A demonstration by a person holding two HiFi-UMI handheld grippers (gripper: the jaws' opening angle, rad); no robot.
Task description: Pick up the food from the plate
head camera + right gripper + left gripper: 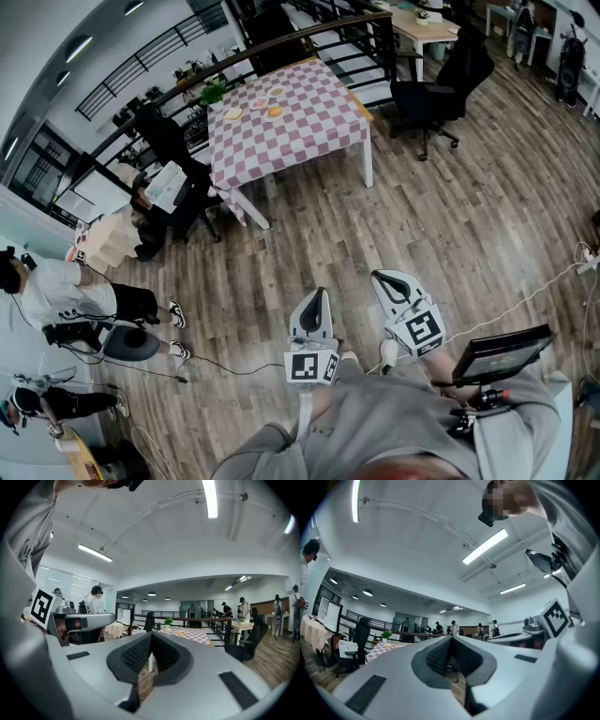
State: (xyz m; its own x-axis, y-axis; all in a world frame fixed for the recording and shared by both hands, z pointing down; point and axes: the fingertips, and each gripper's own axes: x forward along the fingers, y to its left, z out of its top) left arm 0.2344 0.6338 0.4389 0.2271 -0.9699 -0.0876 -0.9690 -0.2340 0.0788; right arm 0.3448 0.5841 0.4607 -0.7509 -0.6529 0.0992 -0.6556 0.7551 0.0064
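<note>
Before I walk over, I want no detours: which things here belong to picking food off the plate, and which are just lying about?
Job: checkered table, plates of food on it, left gripper, right gripper, both with fingers shut.
Lying about: black office chair, potted plant, white floor cable.

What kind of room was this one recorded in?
Probably an open-plan office or lab: black swivel chair, desk beyond a dark railing, wood-plank floor, and a table under a checkered cloth.
</note>
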